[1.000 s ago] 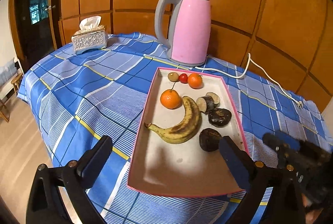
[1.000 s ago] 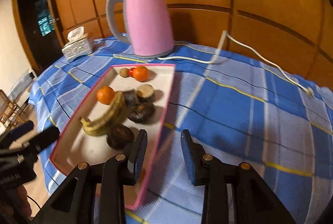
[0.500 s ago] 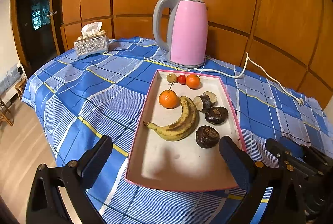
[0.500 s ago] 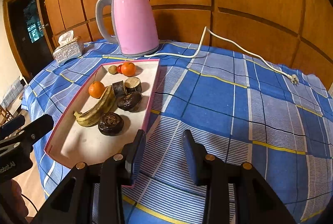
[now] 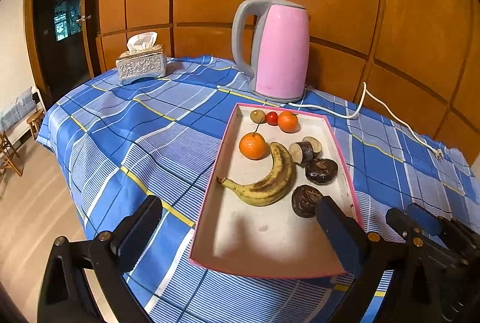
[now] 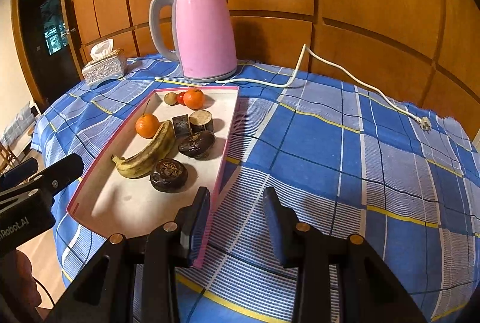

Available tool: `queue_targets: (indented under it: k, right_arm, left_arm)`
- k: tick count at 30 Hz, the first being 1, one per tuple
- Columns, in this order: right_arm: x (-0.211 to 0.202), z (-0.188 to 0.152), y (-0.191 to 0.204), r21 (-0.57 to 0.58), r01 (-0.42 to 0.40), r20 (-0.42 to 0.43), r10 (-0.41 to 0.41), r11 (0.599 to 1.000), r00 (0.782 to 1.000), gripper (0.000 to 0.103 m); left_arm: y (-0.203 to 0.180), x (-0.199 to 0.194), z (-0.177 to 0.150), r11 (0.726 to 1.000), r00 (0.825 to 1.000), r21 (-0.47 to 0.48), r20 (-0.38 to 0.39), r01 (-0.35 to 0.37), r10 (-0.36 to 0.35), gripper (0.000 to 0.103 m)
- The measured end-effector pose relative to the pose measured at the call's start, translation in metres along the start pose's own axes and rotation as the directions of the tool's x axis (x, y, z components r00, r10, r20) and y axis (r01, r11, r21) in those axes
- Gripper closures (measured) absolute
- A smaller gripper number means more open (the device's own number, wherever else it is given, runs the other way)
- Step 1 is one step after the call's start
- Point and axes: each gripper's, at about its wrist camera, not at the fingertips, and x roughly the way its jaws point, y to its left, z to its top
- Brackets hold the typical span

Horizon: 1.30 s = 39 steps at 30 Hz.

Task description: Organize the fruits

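A pink-rimmed tray (image 5: pixel 345 161) (image 6: pixel 223 155) on the blue checked tablecloth holds a spotted banana (image 5: pixel 267 176) (image 6: pixel 147 152), two oranges (image 5: pixel 252 145) (image 5: pixel 287 121), a small red fruit (image 5: pixel 272 118), a brown round fruit (image 5: pixel 258 116), two dark round fruits (image 5: pixel 306 200) (image 5: pixel 321 170) and cut dark pieces (image 5: pixel 306 149). My left gripper (image 5: pixel 240 233) is open wide and empty, above the tray's near end. My right gripper (image 6: pixel 237 221) is open and empty, over the tray's near right corner.
A pink kettle (image 5: pixel 279 52) (image 6: pixel 204 31) stands behind the tray; its white cord (image 6: pixel 345 73) runs right across the cloth. A silver tissue box (image 5: pixel 141 64) sits at the far left. The table edge drops to the floor on the left.
Both grippers have pulled back and risen from the tray; the view is wider. The right gripper has opened a little more. The fruits have not moved.
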Motion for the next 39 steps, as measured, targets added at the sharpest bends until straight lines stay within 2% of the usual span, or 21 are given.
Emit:
queue_targets:
  k: [32,37,39]
  right_arm:
    - [-0.0067,0.0020,0.0067,-0.031,0.001,0.024,0.000,1.000,1.000,0.066]
    - [-0.0058,0.0017,0.0065,-0.031,0.001,0.021,0.000,1.000,1.000,0.066]
    - [-0.0058,0.0018,0.0060,-0.029,-0.001,0.020,0.002,1.000,1.000,0.066]
  left_arm:
    - [-0.0003,-0.0048,0.0020,1.000,1.000,0.006,0.008,0.007,-0.007,0.000]
    - [-0.0013,-0.0076,0.0020,1.000,1.000,0.021,0.030,0.001,-0.001,0.004]
    - [-0.0003,-0.0061,0.0023,1.000,1.000,0.009,0.014,0.020,-0.021,0.003]
